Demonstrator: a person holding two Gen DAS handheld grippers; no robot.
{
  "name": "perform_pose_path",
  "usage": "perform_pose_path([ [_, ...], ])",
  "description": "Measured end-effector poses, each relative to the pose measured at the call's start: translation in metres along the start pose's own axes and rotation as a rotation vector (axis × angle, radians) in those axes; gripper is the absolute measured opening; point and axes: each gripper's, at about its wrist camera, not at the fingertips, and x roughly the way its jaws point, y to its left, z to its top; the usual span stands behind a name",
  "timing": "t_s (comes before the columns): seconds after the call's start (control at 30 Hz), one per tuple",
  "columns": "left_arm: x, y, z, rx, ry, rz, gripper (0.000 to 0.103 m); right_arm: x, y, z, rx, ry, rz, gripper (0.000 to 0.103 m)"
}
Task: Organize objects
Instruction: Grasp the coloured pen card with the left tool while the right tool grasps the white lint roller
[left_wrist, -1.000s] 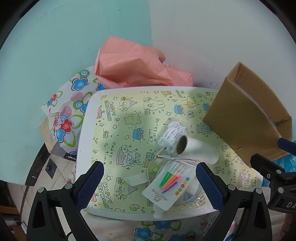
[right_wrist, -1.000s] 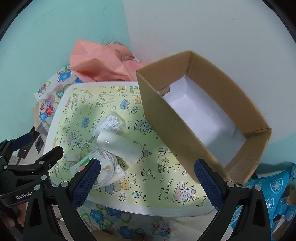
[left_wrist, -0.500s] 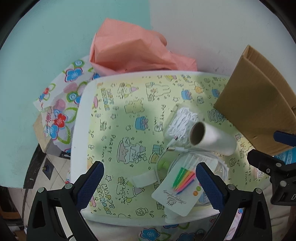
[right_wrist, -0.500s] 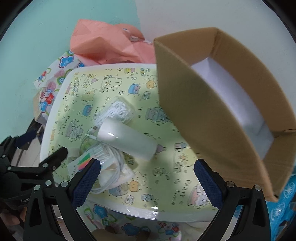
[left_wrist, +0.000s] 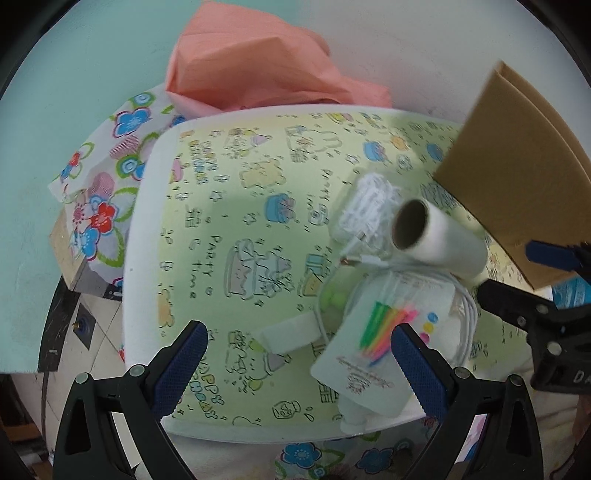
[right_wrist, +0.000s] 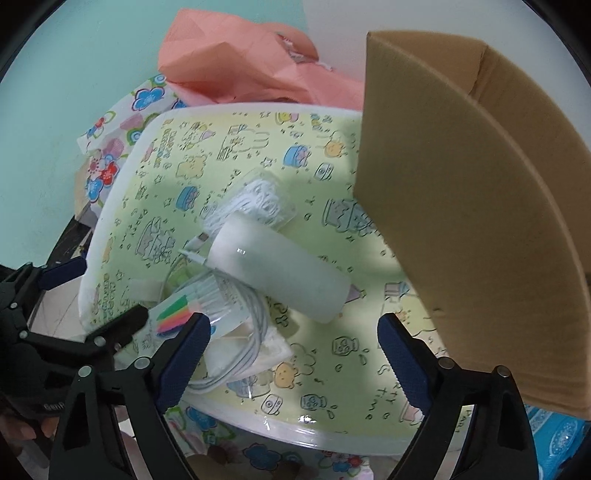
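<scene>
The white roll (right_wrist: 280, 273) lay on its side on the worktop (right_wrist: 332, 354), ahead of the right gripper (right_wrist: 290, 354) and between its two fingers' lines, resting partly on a coiled white cable (right_wrist: 236, 354) and a packet of coloured candles (right_wrist: 184, 310). It looked light, a thin film or paper wound on a cardboard core, smooth and likely slippery; squeezed hard it might dent. Across the middle of its barrel seemed the safest hold, the fingers straddling its width. The right fingers stood wide apart, having just begun closing, with nothing between them. A bagged white cord (right_wrist: 266, 199) lay just beyond the roll. The cardboard box (right_wrist: 461, 221) stood to the right of those fingers. The left gripper (left_wrist: 299, 365) hovered with fingers apart and empty, the candle packet by its right finger.
</scene>
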Motion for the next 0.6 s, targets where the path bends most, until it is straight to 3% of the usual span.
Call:
perform_pose_path([
  [0.17, 0.010, -0.024, -0.006, 0.097, 0.031, -0.008, 0.101, 0.007, -0.006, -0.002, -0.006, 0.008, -0.074, 0.090],
  [0.27, 0.014, -0.036, -0.007, 0.141, 0.035, -0.011, 0.101, 0.011, -0.012, -0.002, 0.004, 0.023, -0.066, 0.090],
  [0.6, 0.020, -0.048, -0.004, 0.156, 0.067, -0.087, 0.101, 0.015, -0.014, -0.003, -0.032, 0.045, -0.059, 0.090],
])
